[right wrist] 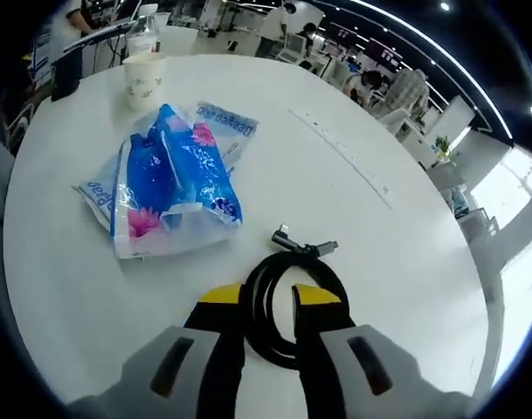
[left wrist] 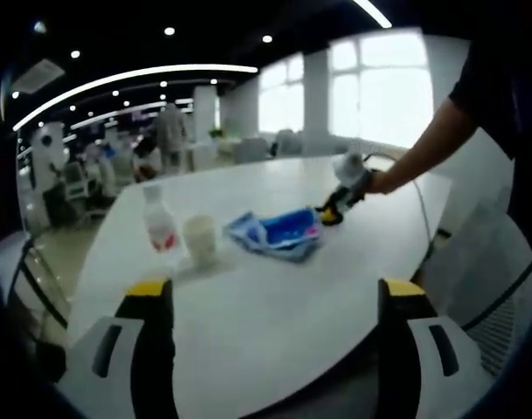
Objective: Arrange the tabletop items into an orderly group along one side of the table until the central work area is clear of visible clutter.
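1. Nearest the right gripper's camera lay the coiled black cable [right wrist: 293,301], its loop passing between the jaws of the right gripper [right wrist: 267,295], which stood nearly together around one strand; whether they actually pinched it could not be told.
2. White and broad, the surface [left wrist: 274,305] carried everything, with the clutter gathered near its middle.
3. Wide apart and holding nothing, the jaws of the left gripper [left wrist: 276,292] hung over the near edge, well away from the items.
4. Just beyond the cable sat the blue plastic packs [right wrist: 169,188], soft and crinkly. By my judgement they would be light but slippery and would sag, so a pinch on a sealed edge would serve best.
5. Farther off stood the paper cup [right wrist: 143,78], upright; it looked light and easily crushed, best taken gently near the rim.
6. Beside the cup stood a clear bottle [left wrist: 160,223] with a red label, stiff enough to grip around its body.
7. Smallest, the cable's plug ends [right wrist: 305,244] poked out of the coil toward the packs; the limp cable would likely uncoil if lifted by one strand.
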A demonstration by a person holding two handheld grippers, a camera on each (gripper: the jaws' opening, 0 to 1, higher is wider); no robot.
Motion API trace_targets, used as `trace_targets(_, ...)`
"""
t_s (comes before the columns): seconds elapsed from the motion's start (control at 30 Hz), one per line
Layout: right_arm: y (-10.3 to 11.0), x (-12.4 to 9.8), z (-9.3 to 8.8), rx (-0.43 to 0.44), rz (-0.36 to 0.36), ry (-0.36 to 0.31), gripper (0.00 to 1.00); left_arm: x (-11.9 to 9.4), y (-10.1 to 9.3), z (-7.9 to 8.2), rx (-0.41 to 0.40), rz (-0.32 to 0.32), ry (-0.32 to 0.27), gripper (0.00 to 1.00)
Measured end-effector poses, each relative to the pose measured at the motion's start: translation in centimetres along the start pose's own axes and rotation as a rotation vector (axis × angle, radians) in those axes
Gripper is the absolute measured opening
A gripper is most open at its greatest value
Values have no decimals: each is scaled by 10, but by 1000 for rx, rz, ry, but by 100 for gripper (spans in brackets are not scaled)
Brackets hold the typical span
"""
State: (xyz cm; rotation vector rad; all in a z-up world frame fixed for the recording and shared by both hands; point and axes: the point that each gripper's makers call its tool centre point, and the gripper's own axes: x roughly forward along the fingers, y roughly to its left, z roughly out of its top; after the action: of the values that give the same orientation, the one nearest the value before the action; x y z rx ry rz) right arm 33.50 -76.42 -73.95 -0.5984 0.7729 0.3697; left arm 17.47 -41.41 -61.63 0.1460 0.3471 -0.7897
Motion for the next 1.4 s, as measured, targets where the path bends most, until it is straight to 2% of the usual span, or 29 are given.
trace_targets(0.27, -2, -11, 3, 105, -27, -37, 34, 0, -1, 1, 0, -5, -6, 94)
trace_targets(0.57, 1, -26, 11, 216, -38, -108, 41, 0, -2, 1, 2, -13, -6, 94)
trace_targets(0.87, 8, -43, 29, 361, -41, -219, 46, 0, -3, 1, 3, -17, -8, 94)
trace_targets(0.97, 16, -47, 37, 395, -16, -276, 48, 0, -3, 2, 4, -16, -8, 94)
trace_targets(1.4, 42, -37, 48, 462, 25, -299, 53, 0, -4, 1, 7, -20, -8, 94)
